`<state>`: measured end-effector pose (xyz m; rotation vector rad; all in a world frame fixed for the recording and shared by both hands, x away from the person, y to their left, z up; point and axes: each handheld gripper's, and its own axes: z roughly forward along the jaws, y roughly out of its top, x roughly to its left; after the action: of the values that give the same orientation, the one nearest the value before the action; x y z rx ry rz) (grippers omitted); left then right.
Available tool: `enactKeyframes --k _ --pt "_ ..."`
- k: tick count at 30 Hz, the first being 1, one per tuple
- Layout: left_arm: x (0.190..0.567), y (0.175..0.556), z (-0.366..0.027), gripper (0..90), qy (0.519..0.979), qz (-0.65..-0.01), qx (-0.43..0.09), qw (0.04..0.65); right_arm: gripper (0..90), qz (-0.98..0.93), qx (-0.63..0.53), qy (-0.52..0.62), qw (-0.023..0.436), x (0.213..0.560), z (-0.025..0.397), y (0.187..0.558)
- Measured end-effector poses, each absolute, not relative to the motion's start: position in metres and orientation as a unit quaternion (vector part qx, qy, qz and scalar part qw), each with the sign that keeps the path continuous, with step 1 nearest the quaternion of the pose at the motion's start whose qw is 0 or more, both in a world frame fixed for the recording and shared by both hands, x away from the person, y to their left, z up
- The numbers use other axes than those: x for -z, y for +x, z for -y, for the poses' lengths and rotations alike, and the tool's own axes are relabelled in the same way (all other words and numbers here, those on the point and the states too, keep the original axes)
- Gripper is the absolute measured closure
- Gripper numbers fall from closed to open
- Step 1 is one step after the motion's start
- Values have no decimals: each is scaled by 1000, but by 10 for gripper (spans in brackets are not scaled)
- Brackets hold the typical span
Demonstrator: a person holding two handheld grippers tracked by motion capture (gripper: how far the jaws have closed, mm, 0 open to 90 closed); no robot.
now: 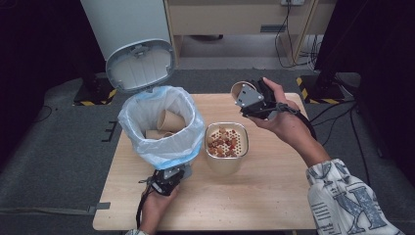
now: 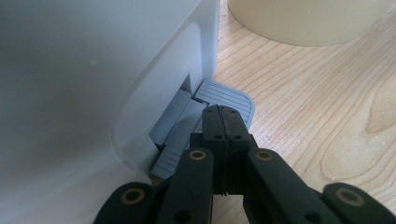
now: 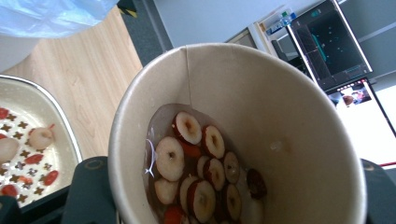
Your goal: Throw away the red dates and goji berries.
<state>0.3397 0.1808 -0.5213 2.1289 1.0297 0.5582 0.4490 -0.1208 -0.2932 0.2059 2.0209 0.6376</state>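
Note:
My right gripper [image 1: 252, 101] is shut on a brown paper cup [image 1: 239, 89], held tilted in the air over the table's far right. In the right gripper view the cup [image 3: 280, 107] holds sliced red fruit [image 3: 201, 168] in a little liquid, with a black jaw on either side. A cream container with a perforated strainer [image 1: 224, 165] stands mid-table with fruit pieces on it. My left gripper [image 1: 171, 177] sits low at the base of the white pedal bin [image 1: 161, 147]. Its jaws [image 2: 224, 119] are shut, tips resting on the grey pedal [image 2: 231, 95].
The bin's lid [image 1: 141, 66] stands open. A blue bag lines the bin, and paper cups [image 1: 169, 120] lie inside. The strainer [image 3: 28, 140] lies left of and below the held cup. The wooden table [image 1: 274, 196] has bare room at the front right.

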Motion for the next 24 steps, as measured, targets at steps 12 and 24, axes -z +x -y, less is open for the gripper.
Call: enactKeyframes --k 12,24 --pt "521 340 -181 898 821 -398 -215 348 355 -836 -239 63 489 295 114 447" --pt "521 340 -181 898 821 -397 -215 348 355 -838 -237 58 488 292 111 446"
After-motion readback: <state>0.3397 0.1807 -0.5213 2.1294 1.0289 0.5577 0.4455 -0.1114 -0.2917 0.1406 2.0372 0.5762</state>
